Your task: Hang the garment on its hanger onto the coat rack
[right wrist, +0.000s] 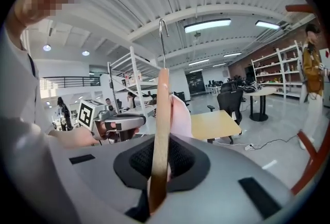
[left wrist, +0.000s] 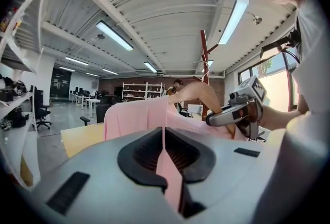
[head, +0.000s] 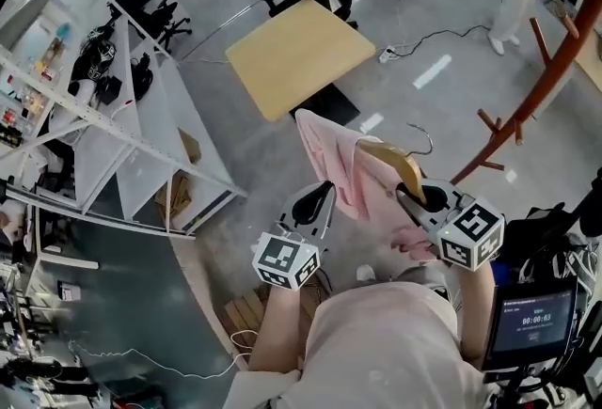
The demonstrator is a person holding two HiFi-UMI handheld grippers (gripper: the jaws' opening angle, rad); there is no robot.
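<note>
Pink garment (head: 331,167) pinched by left gripper (head: 318,202), wooden hanger (head: 403,167) clamped in right gripper (head: 416,200), apart from coat rack (head: 536,95). Could slip off if tilted during the reach.

Open floor (head: 451,116) lies between hanger (head: 404,167) and coat rack (head: 550,76) (table (head: 301,55) stands well left).

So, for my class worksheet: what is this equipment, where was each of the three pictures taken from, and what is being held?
No robot: a person carries two hand-held grippers. The head view looks down from a camera on their head; the other two look along each gripper's jaws. The left gripper is shut on a pink garment, the right gripper on its wooden hanger. The coat rack stands to the right, a table ahead.
</note>
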